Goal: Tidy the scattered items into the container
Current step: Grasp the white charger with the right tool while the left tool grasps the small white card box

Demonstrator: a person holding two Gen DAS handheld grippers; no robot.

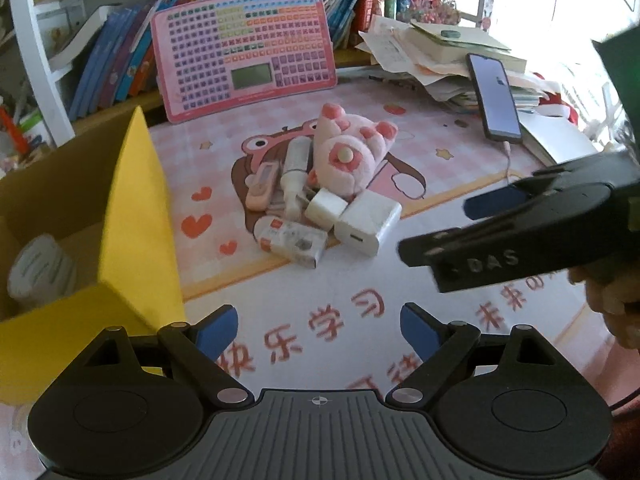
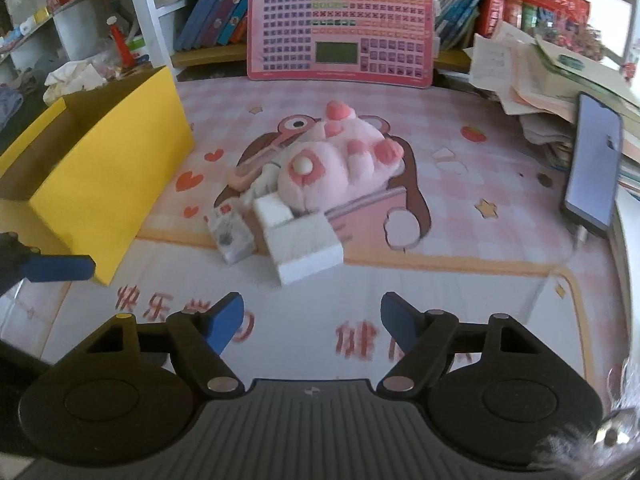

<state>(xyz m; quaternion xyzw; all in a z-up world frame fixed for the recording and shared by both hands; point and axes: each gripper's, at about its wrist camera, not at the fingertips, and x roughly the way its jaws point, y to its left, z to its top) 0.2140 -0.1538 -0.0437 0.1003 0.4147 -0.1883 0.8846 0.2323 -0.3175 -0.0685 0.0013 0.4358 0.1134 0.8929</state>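
A heap of small items lies mid-mat: a pink plush paw (image 1: 352, 152) (image 2: 340, 164), a large white charger (image 1: 368, 220) (image 2: 304, 244), a smaller white cube (image 1: 326, 208) (image 2: 272, 208), a white box with a red label (image 1: 292, 240) (image 2: 230, 236), a white tube (image 1: 294, 176) and a pink gadget (image 1: 260, 188). The yellow cardboard box (image 1: 136, 200) (image 2: 112, 168) stands at the left with a white roll (image 1: 40, 272) inside. My left gripper (image 1: 319, 328) hovers open in front of the heap, beside the box. My right gripper (image 2: 312, 320) (image 1: 444, 226) is open and empty, just right of the heap.
A pink button board (image 1: 244, 48) leans against the bookshelf behind the heap. A phone (image 1: 496, 96) (image 2: 596, 168) on a cable is propped against a stack of papers (image 1: 432, 52) at the right. A person's hand (image 1: 608, 292) holds the right gripper. The cartoon desk mat (image 2: 480, 272) covers the table.
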